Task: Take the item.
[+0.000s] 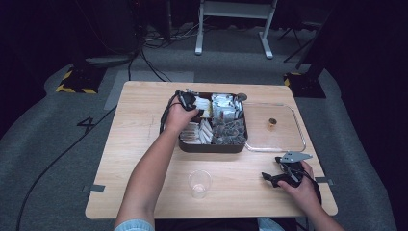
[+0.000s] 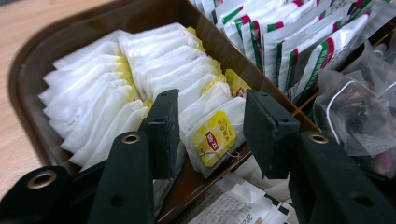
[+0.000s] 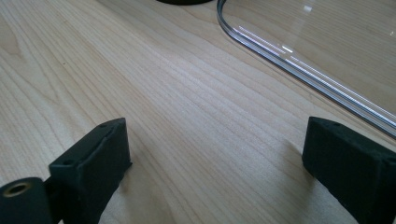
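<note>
Your left claw (image 2: pixel 208 133) sits spread over a yellow-tagged tea bag (image 2: pixel 212 135), which stands between the jaws unpinched, at the near end of the white row inside the brown compartment tray (image 1: pixel 211 147). Your right claw (image 3: pixel 215 158) rests spread wide on the wooden surface (image 3: pixel 163 84) beside the clear lid (image 3: pixel 299 51).

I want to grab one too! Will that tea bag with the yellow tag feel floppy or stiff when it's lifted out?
Probably floppy and very light: the tea bag is a thin white paper pouch, bending where it leans on its neighbours. It likely won't slip much, since paper grips well. Its yellow tag hangs on a thin string, so it may dangle, and the tightly packed row might drag a neighbour along.
</note>
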Demonstrator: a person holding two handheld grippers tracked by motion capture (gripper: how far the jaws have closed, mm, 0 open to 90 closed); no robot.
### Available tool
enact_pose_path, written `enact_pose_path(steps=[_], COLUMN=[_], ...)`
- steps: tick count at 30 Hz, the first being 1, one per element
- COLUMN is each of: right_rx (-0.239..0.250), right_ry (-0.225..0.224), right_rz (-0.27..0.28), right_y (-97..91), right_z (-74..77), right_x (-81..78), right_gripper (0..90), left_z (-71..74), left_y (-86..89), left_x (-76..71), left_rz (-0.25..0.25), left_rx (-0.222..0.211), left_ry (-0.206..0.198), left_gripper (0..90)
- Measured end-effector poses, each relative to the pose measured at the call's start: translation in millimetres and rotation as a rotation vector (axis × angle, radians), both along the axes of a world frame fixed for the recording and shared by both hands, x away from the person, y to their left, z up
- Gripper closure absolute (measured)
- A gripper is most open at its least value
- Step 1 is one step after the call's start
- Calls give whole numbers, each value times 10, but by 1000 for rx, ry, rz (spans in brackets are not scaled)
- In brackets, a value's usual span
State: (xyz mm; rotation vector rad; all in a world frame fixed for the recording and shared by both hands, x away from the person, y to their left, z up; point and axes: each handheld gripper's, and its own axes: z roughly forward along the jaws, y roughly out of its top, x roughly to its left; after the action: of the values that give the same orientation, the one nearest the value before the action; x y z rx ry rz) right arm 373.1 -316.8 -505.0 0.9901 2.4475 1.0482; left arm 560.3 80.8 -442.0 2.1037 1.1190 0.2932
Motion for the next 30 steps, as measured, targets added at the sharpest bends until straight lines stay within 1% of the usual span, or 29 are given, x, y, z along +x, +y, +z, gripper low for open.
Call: enact_pose_path(steps=[1,2,4,6,12,13,14,16,18,22,26,30], right_rx=[0,0,1,-1,-1,-1,-1,-1,-1,-1,-1,-1], right_ry=[0,0,-1,-1,-3,-3,-3,-3,-3,-3,-3,-3], right_rz=[0,0,0,1,1,1,1,1,1,1,1,1], right_y=[0,0,0,-1,-2,-1,-2,-2,-2,-2,-2,-2], right_z=[0,0,0,0,-1,0,-1,0,0,0,0,0], right_x=[0,0,-1,-1,-3,-3,-3,-3,-3,-3,-3,-3], right_gripper=[76,76,78,78,81,82,82,81,81,81,81,82], left_z=[-23,-23,-34,-38,-78,-78,-86,-96,-98,-107,-130,-128], left_y=[-23,-23,-33,-34,-6,-6,-1,-7,-13,-32,-32,-48], left_x=[22,22,51,60,116,116,120,121,123,133,150,140], left_rz=[-1,-1,-5,-3,4,4,3,1,-3,-21,-23,-37], left_rx=[2,2,24,27,11,11,6,-2,8,35,45,53], left_ry=[16,16,31,34,58,58,74,87,91,95,98,99], left_gripper=[567,576,577,577,582,594,611,642,671,673,667,731])
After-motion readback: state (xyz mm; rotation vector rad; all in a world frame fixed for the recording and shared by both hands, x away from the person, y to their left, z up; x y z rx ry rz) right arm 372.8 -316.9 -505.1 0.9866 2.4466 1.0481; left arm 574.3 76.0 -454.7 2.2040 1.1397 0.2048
